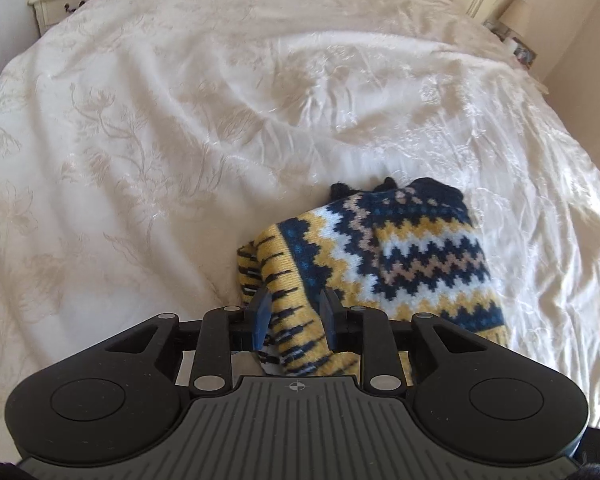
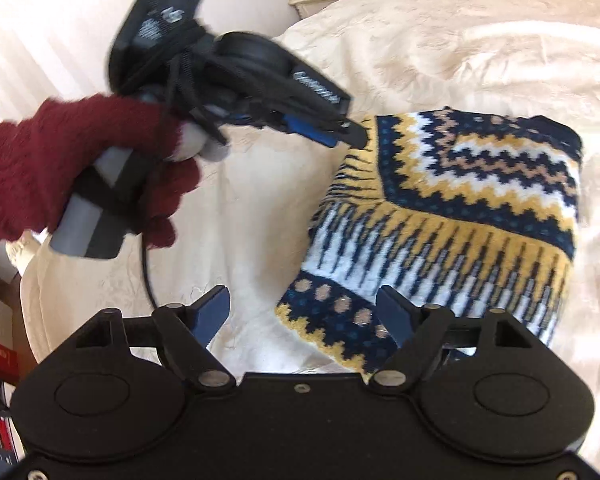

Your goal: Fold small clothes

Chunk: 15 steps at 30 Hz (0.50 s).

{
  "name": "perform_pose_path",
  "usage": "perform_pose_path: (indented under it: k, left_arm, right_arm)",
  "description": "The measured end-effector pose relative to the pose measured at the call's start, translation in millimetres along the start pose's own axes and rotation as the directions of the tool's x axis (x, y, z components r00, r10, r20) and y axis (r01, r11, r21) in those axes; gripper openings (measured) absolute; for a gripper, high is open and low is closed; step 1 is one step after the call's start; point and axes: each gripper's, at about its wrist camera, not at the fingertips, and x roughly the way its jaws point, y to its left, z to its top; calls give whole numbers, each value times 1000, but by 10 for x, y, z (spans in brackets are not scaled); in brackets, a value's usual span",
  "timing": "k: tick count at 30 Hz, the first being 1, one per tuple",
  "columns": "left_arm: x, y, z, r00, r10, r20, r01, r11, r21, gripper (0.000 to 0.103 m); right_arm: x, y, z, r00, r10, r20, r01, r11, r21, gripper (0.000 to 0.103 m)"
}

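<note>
Now the left gripper (image 1: pixel 295 312) is clamped on the near left edge of the patterned knit sweater (image 1: pixel 396 248), which lies bunched on the cream bedspread (image 1: pixel 180 120). Just beside it, the right gripper (image 2: pixel 306 314) hangs with fingers spread wide over the sweater's near corner, gripping nothing.

- Black plastic left gripper (image 1: pixel 296 316) – blue finger pads (image 1: pixel 262 318), silver pivot screws, ribbed grey top plate with a crosshair mark.
- Black right gripper (image 2: pixel 304 316) – blue pads, silver screws.
- Fuzzy dark-red knitted glove (image 2: pixel 52 168), grey handle (image 2: pixel 96 208), black cable.

Bright daylight glares off the bedspread (image 1: pixel 220 120); fisheye edges warp, slightly blurred.
</note>
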Motion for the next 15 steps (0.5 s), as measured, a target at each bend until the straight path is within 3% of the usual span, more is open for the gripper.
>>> perform_pose_path:
  k: [5,10,14,15]
  left_arm:
    - [-169,-255,-209,999,-39,25,38,998,44,35]
    - [-23,-375,-456,999,-35,-35,37,997,64,37]
    - [118,-271,-569,998,51,-48,-49,998,43,37]
    - [161,-203,-589,995,71,-63,-70,997,20,42]
  right_arm:
    - [-255,-344,-15,993,-105,52,98,986,133,97]
    - [-357,-736,51,978,-197,62,176,952,252,97]
    - [-370,-987,121,972,-222,79,185,926,329,99]
    - [-368,-1042,129,971,-225,83,184,921,344,100]
